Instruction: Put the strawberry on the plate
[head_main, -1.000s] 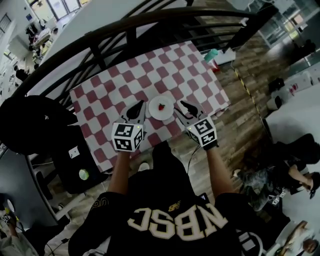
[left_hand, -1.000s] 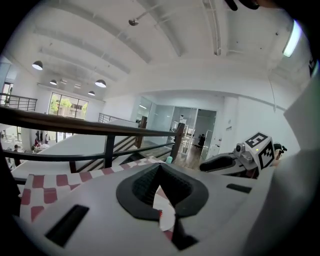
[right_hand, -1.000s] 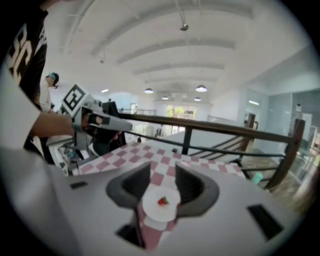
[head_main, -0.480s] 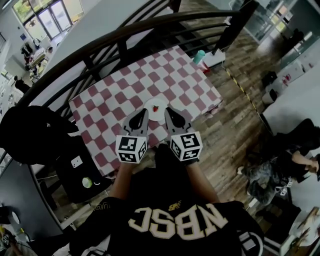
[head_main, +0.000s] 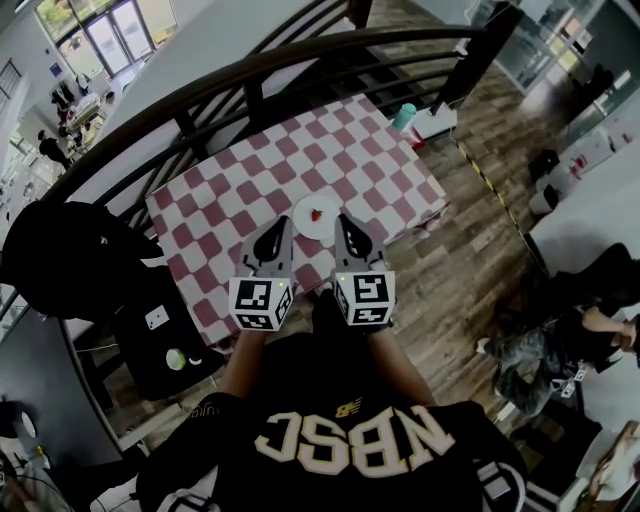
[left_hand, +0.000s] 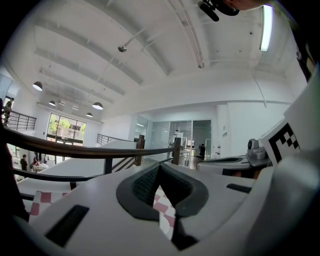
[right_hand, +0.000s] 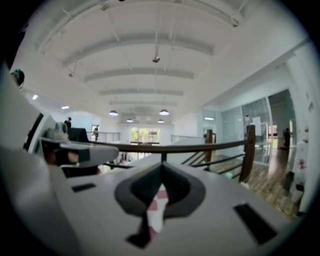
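The strawberry is sitting on the plate while the left hand-held gripper and right hand-held gripper are flanking the plate's near rim, about equally close, both closed and empty.

Red-and-white checked table, a white plate directly on it near the front edge.

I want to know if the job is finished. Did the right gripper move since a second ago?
Yes. The right gripper has pulled back from beside the plate toward the person, ending nearer the left gripper, with its jaws shut and empty.
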